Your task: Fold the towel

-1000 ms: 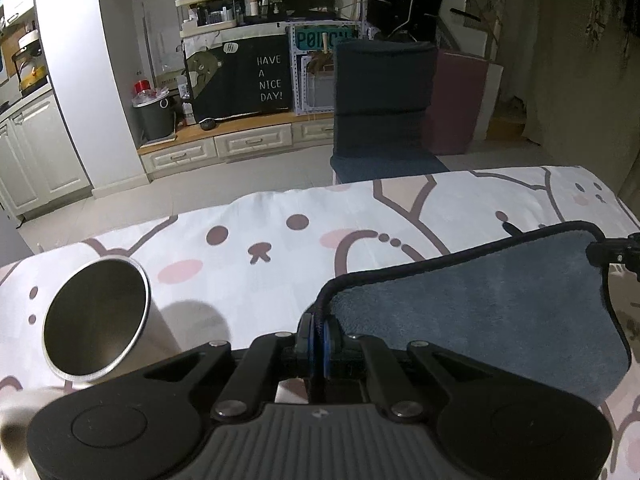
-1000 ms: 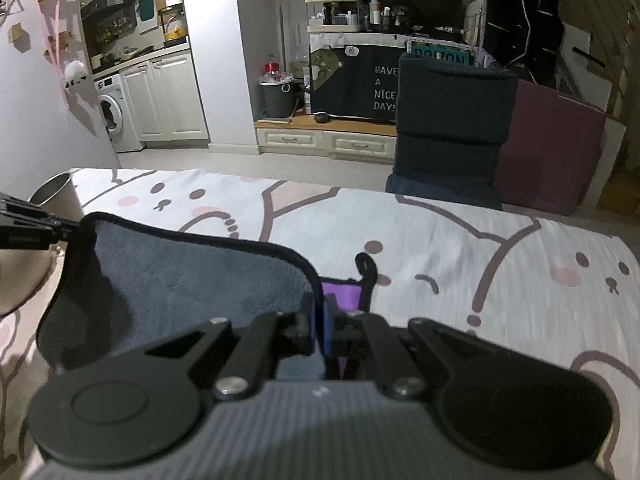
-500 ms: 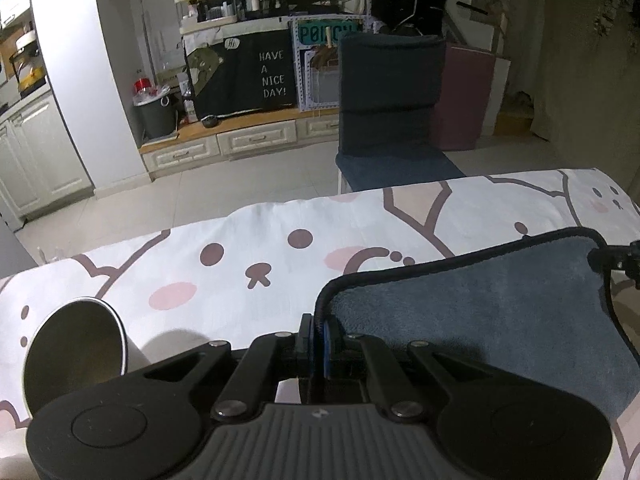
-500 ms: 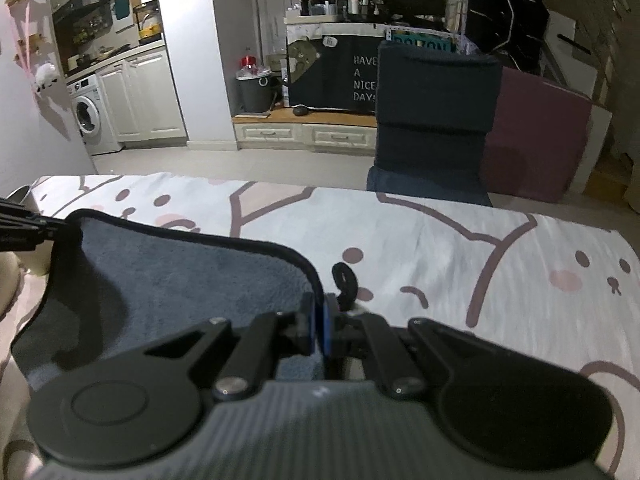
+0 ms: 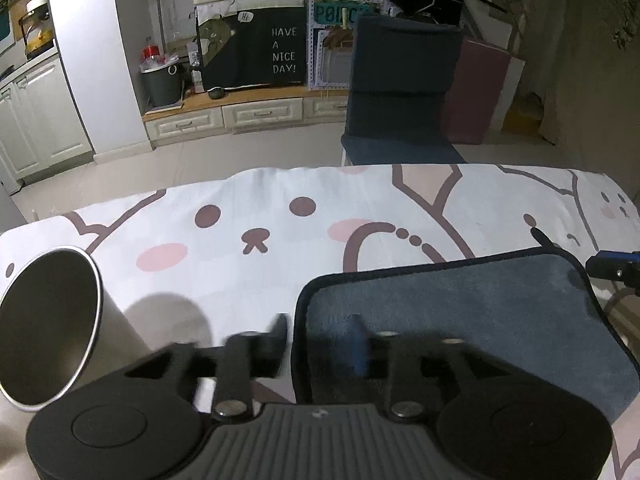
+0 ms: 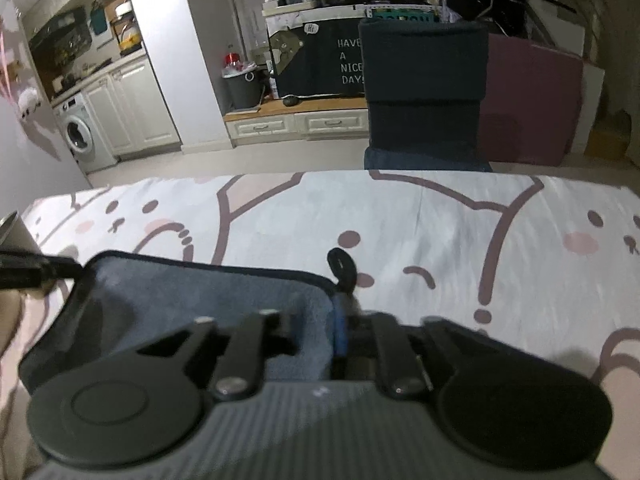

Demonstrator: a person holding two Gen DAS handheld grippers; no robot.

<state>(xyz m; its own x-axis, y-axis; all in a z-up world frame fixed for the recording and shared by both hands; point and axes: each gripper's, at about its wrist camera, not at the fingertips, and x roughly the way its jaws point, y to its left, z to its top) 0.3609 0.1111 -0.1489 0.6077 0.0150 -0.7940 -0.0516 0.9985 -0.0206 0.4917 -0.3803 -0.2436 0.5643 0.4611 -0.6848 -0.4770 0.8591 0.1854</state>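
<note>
**Towel lies at lower frame on the bunny sheet**

Towel (image 5: 460, 312), grey with dark trim, lies lower right in my left view. My left tool (image 5: 320, 336) stands parted astride its corner; my right tool (image 6: 316, 328) is parted too. Steel cup (image 5: 48, 320) lower left.

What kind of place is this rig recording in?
Most likely a lived-in home, an open room beside a kitchen: a washing machine under white cabinets, a trash bin, and a cartoon-print sheet as work surface.
</note>
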